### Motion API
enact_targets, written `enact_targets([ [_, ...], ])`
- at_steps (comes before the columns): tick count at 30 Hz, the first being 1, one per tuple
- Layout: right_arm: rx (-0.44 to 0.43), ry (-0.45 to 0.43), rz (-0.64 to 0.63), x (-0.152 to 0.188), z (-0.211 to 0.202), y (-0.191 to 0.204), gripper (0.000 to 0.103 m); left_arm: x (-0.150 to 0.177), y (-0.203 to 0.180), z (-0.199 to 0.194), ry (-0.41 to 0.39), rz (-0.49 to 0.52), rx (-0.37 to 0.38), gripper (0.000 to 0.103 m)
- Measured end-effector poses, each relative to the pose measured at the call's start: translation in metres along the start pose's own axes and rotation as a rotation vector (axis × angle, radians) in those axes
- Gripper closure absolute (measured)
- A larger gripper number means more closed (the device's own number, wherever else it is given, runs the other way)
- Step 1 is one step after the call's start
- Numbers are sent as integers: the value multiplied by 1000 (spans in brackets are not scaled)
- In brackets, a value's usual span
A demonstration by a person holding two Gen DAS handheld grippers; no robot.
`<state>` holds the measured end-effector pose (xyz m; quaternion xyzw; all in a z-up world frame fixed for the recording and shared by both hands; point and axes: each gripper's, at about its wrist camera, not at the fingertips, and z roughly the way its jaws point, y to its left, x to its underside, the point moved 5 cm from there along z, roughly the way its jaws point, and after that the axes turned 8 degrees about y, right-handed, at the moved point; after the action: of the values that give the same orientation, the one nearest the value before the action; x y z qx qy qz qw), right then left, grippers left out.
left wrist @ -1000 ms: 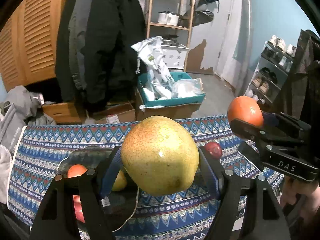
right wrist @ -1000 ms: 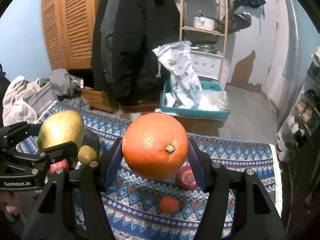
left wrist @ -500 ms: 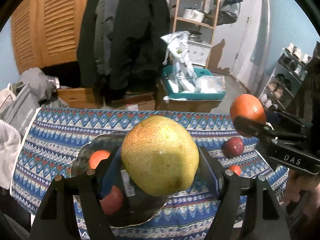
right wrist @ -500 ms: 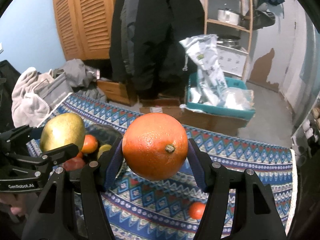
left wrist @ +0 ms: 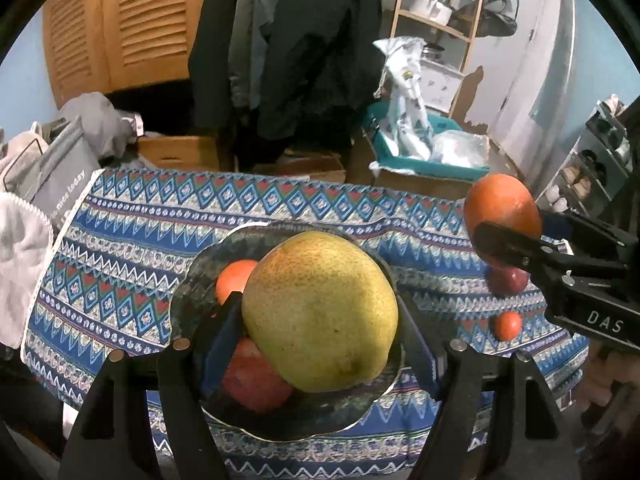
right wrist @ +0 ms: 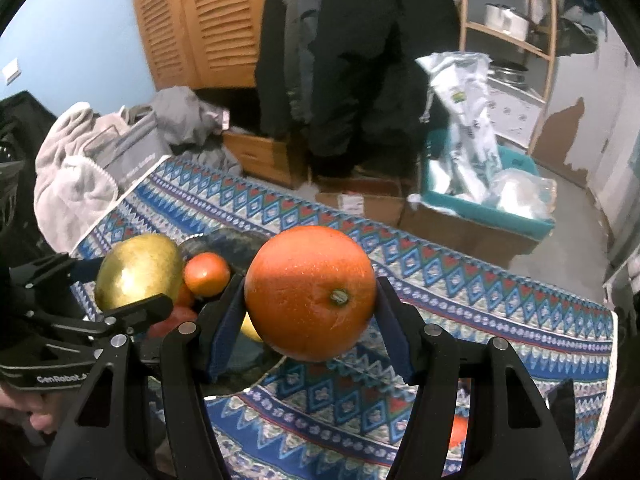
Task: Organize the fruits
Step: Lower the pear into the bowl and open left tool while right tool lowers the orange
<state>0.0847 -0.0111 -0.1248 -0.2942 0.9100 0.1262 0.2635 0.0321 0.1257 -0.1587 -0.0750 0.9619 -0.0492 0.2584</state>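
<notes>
My left gripper (left wrist: 320,312) is shut on a big yellow-green pear (left wrist: 320,312) and holds it above a dark glass plate (left wrist: 200,272) on the patterned cloth. The plate holds a small orange fruit (left wrist: 234,280) and a red fruit (left wrist: 252,380). My right gripper (right wrist: 312,292) is shut on a large orange (right wrist: 312,292), held above the cloth to the right of the plate. The orange shows at the right of the left wrist view (left wrist: 500,204). The pear shows at the left of the right wrist view (right wrist: 138,270).
A red fruit (left wrist: 506,280) and a small orange fruit (left wrist: 506,326) lie on the cloth (left wrist: 120,248) right of the plate. Grey clothes (right wrist: 80,176) lie at the table's left end. Cardboard boxes and a teal bin (right wrist: 488,208) stand behind the table.
Both grippers have moved left and tilted down with their fruit. The pear now hangs over the plate, and the plate's fruits show more fully.
</notes>
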Motion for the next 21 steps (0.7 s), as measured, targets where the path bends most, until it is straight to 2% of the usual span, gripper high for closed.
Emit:
enact_targets([
  [8,-34,63,-15,5,27,16,40,15,14,30,100,-28,0,27],
  [21,-44,125,4,14,50,15,40,25,19,61,195,-35,-8,27],
])
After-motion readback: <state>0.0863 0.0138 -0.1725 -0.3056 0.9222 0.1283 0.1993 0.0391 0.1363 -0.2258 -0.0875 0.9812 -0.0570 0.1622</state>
